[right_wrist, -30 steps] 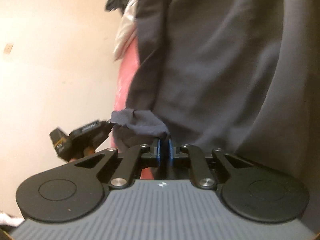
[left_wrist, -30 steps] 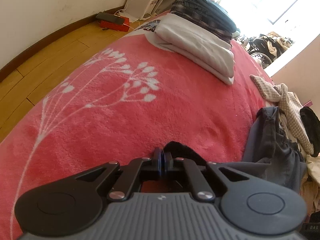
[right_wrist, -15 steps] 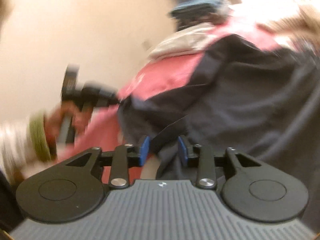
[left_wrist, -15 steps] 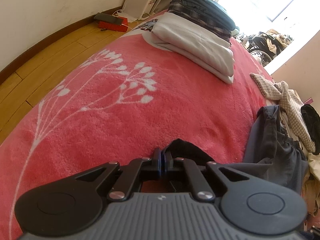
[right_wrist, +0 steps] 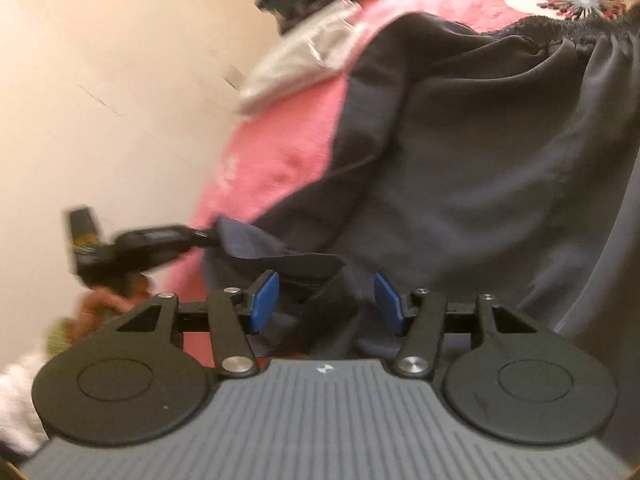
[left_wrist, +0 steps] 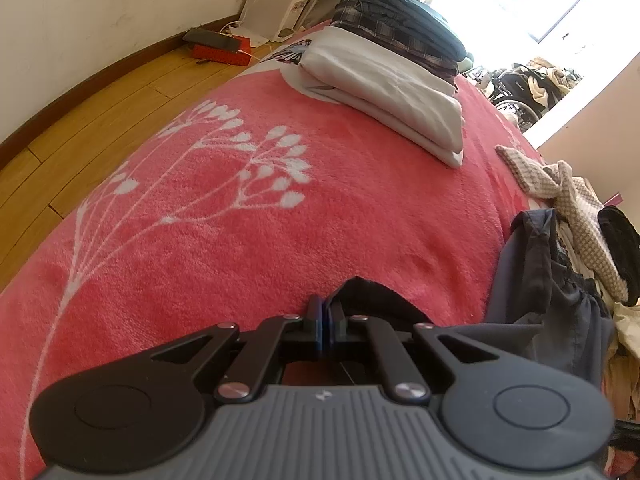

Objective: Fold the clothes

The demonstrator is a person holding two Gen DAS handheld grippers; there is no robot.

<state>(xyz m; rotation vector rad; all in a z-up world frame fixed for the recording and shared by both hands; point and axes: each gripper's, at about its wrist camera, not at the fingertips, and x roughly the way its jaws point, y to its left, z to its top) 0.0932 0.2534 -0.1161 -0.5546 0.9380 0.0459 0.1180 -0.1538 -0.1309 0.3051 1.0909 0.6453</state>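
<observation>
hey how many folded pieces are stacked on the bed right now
3 that I can tell, in one stack at the far end of the pink blanket: white piece at the bottom, plaid piece on it, dark blue piece on top. More may be hidden between.

The dark navy shorts (right_wrist: 460, 168) lie spread and rumpled across the pink bed, their gathered elastic waistband (right_wrist: 580, 26) at the far end and a loose hem corner (right_wrist: 256, 242) bunched at the near end. In the left wrist view one dark fold of the shorts (left_wrist: 368, 300) rises in a small peak off the blanket, while the rest trails in greyish folds (left_wrist: 548, 280) toward the right edge of the bed.
</observation>
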